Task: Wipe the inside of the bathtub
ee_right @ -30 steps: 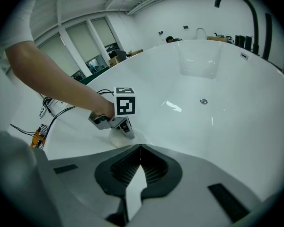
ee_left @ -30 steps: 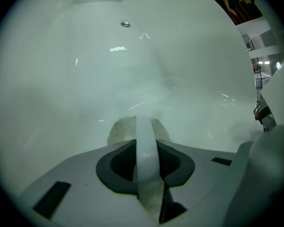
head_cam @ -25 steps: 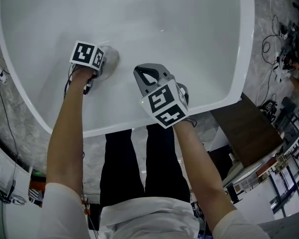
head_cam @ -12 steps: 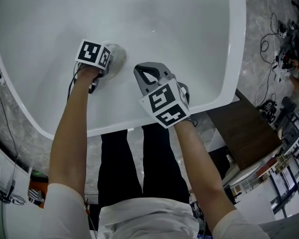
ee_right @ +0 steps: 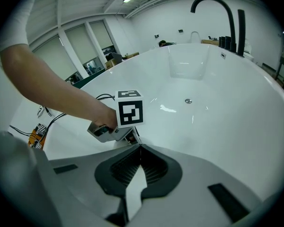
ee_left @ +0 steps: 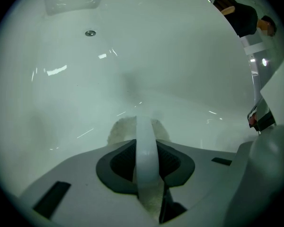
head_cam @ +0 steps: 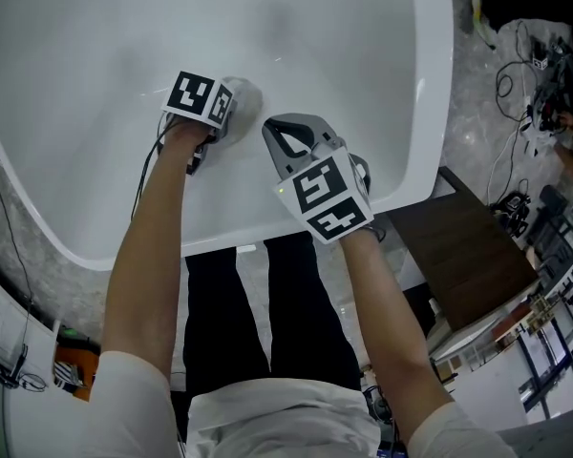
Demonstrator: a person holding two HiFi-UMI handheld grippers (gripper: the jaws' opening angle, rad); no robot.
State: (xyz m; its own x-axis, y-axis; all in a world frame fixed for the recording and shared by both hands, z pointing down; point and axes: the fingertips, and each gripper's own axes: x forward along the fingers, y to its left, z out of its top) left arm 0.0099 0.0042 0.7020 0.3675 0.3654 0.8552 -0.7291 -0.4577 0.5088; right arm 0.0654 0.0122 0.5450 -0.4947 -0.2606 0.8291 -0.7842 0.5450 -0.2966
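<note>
The white bathtub (head_cam: 95,27) fills the upper head view, and I look into its basin (ee_right: 217,126) from the right gripper view. My left gripper (head_cam: 231,106) is down inside the tub, shut on a pale fluffy cloth (head_cam: 244,93) that presses against the tub's inner wall. In the left gripper view the cloth (ee_left: 122,129) bulges out past the closed jaws of the left gripper (ee_left: 143,122). My right gripper (head_cam: 279,134) hovers above the near rim, shut and empty. Its jaws meet at the right gripper (ee_right: 139,149) tips, with the left gripper's marker cube (ee_right: 130,109) just beyond.
A round drain (ee_right: 188,100) sits on the tub floor, and a black faucet (ee_right: 213,4) arches over the far end. The near rim (head_cam: 220,241) runs in front of my legs. A brown cabinet (head_cam: 463,241) and cables (head_cam: 530,74) lie to the right on the marbled floor.
My left gripper has slid the cloth to the right along the tub's inner wall. The right gripper has stayed shut, keeping its place beside it.
</note>
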